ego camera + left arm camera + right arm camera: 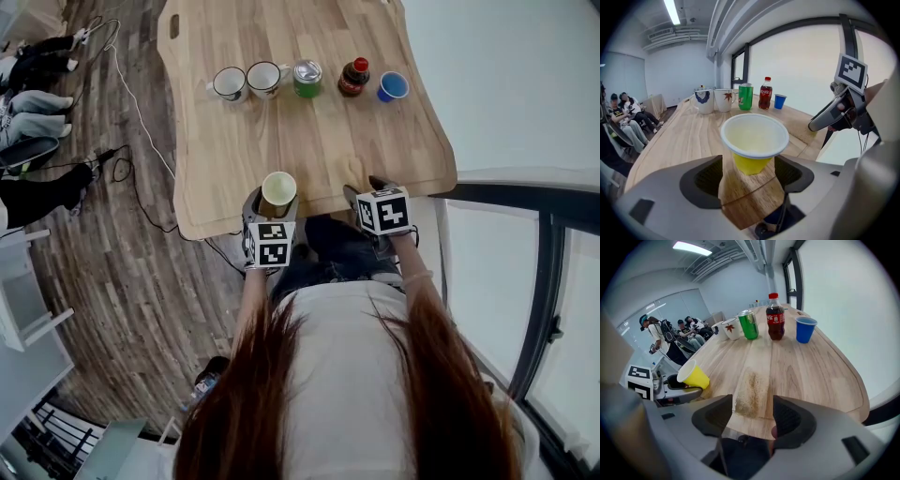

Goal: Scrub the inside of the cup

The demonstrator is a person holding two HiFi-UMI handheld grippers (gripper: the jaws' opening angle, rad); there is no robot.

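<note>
The yellow cup [278, 191] is off the tabletop [309, 141], at its near edge around 7 o'clock. The left claw [749, 169] is clamped on its lower body, one pad on either side. The cup is tilted rather than upright. Its long axis leans back, so the open mouth faces up and toward the person and the base points forward and down at the wood. From the right gripper view it lies closer to sideways, with the white rim up and to the left. The inside looks pale.

The right claw [749, 414] hangs at about 5 o'clock on the same edge. Its jaws are spread wide, with only bare wood showing between them. The two claws are side by side but apart.

Along the far end, near 12 o'clock, stands a row: two white mugs [247, 82], a green can [307, 77], a dark soda bottle [354, 77] and a blue cup [393, 86]. All are upright and well away from the yellow cup.
</note>
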